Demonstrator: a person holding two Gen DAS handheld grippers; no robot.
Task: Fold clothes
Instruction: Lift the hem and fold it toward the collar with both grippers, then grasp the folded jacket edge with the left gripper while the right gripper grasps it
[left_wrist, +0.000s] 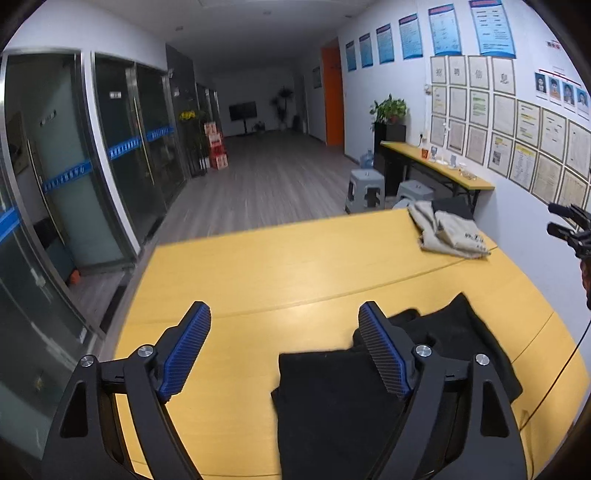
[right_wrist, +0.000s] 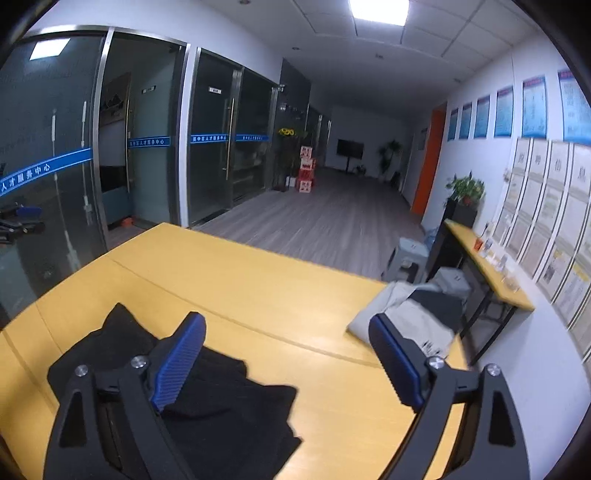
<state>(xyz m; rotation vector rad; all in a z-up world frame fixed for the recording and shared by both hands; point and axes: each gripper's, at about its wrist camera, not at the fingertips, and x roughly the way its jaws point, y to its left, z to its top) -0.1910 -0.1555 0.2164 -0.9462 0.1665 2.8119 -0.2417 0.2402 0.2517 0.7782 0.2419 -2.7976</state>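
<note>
A black garment lies on the yellow desk, near its front edge — partly folded, with one flat squared panel laid over a looser, rumpled part whose pointed corner sticks out toward the desk's middle. The cloth is plain and dark, its creases hard to read. The left gripper hangs above it with jaws spread wide and nothing between the blue pads. The right gripper is likewise wide apart and empty, above the desk beside the garment. A beige garment sits crumpled at the far corner — well apart.
</note>
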